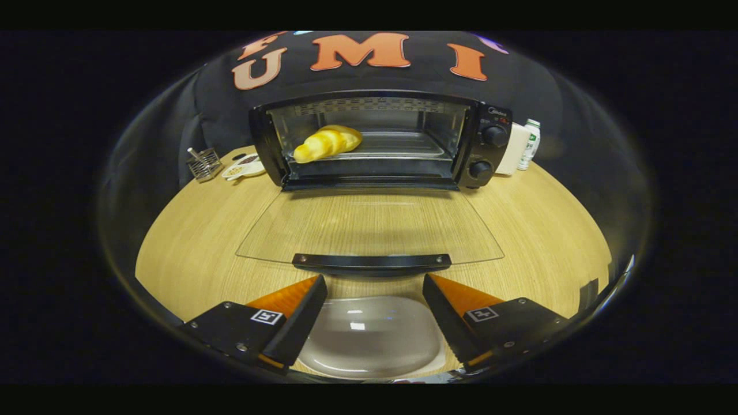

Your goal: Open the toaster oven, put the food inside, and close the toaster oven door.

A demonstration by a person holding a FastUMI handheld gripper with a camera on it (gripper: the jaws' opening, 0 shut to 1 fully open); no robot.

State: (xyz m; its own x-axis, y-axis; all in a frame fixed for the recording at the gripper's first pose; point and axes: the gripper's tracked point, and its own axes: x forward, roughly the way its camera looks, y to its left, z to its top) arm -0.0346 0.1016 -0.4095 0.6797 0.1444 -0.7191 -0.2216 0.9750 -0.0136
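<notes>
The bread (327,143) lies inside the open toaster oven (380,141), well beyond the gripper (375,300), whose jaws stand spread wide, holding nothing, above a plate (372,340).

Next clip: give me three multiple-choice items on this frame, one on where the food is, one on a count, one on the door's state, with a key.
1. Where is the yellow-golden bread roll?
A. On the pale shallow plate
B. Inside the black toaster oven, on its tray
C. Between the claw fingers

2. How many round black knobs on the oven's panel?
A. Two
B. Three
C. Four

3. What state is the clear glass oven door in?
A. Shut
B. Half raised
C. Folded fully down

Key: B, the roll lies in the cavity's left part. A, knobs at and. C, the door lies flat over the wooden table, its black handle just ahead of the open claw; the plate between the fingers is bare.
</notes>
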